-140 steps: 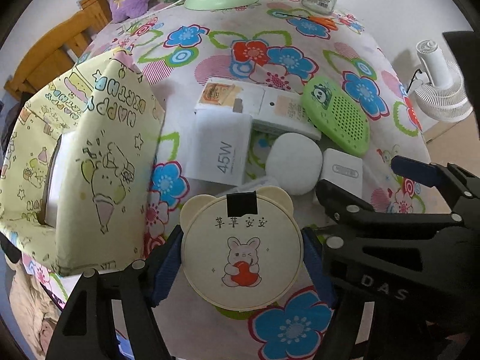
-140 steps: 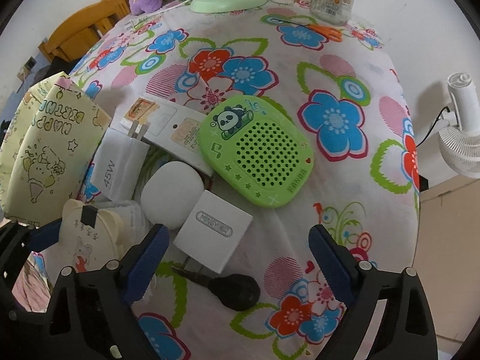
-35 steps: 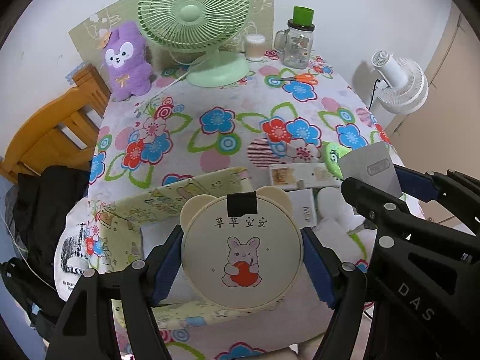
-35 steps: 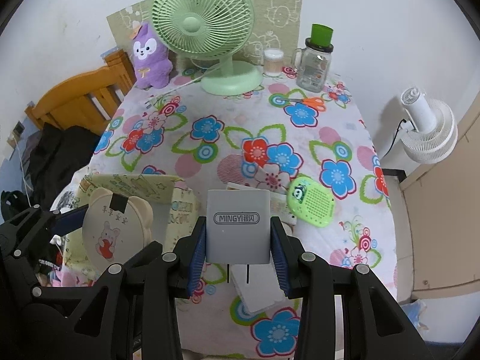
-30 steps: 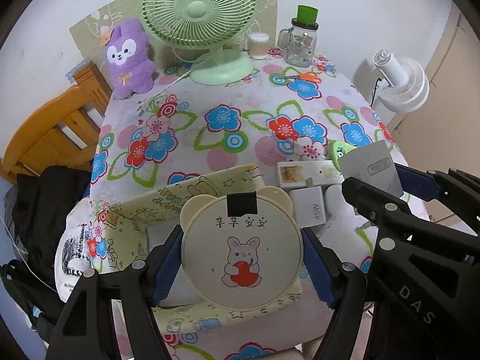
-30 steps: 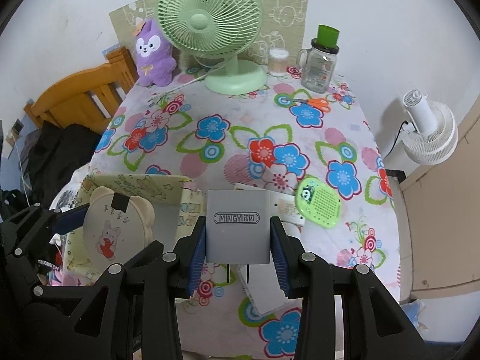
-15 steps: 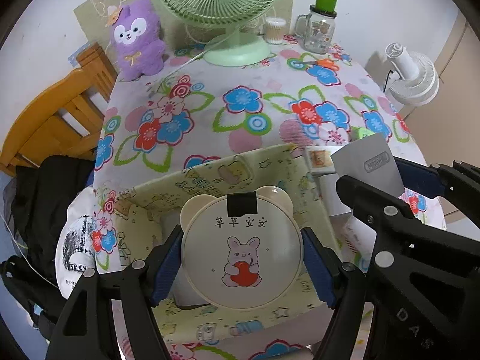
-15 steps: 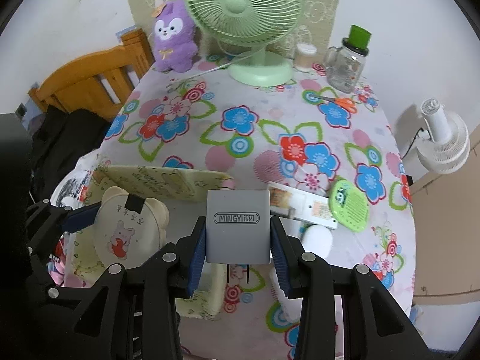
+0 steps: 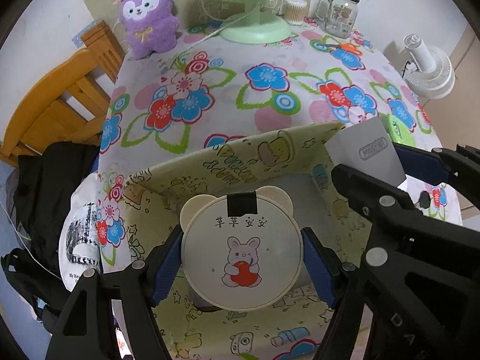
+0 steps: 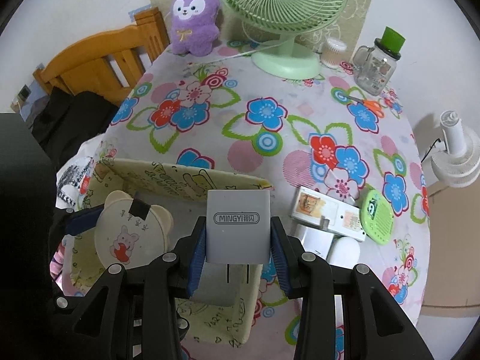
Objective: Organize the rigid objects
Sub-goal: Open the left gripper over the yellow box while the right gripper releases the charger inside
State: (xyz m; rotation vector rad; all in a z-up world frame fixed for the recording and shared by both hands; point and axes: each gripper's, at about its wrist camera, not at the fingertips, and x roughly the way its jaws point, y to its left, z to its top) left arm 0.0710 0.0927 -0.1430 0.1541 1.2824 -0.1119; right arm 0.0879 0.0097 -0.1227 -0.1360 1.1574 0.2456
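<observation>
My left gripper (image 9: 241, 259) is shut on a round cream bear-eared case (image 9: 240, 249) with a rabbit picture, held over the open yellow cartoon-print fabric box (image 9: 228, 162). My right gripper (image 10: 238, 240) is shut on a grey MINGYI charger (image 10: 237, 225), prongs down, above the box's right part (image 10: 186, 184). The charger also shows in the left wrist view (image 9: 367, 153), and the bear case in the right wrist view (image 10: 132, 234). The box's inside is largely hidden behind both held things.
On the floral tablecloth right of the box lie a white power strip (image 10: 327, 213), a white charger (image 10: 315, 238), a white round object (image 10: 343, 252) and a green panda speaker (image 10: 378, 217). A green fan (image 10: 282, 15), purple plush (image 10: 193, 15), jar (image 10: 378, 63) and scissors (image 10: 367, 103) stand at the back. A wooden chair (image 10: 99, 57) is left.
Both grippers have moved left and down with their loads and now hang over the open fabric box. The items on the cloth have shifted to the right in view.
</observation>
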